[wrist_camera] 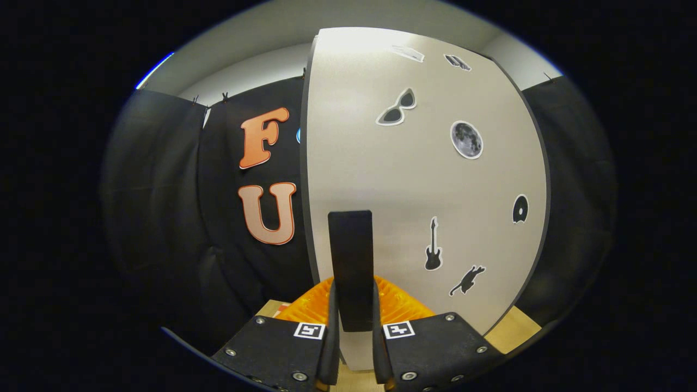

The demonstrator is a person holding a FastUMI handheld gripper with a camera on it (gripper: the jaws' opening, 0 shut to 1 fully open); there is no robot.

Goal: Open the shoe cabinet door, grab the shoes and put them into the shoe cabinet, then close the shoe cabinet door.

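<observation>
Both fingers (pixel 329 332) of gripper (pixel 352 326) clamp dark upright handle (pixel 351 261) on pale, sticker-dotted cabinet door (pixel 370 163).

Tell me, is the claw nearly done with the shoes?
Can't tell. The claw is shut on the black handle of the door, so it is either opening or closing it. No shoes are visible here, so whether they are already inside cannot be told.

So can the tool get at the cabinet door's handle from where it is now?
Probably yes, it looks there already: the tool has its fingers on either side of the dark upright handle on the cabinet door, nothing between them, apparently pressing it.
</observation>
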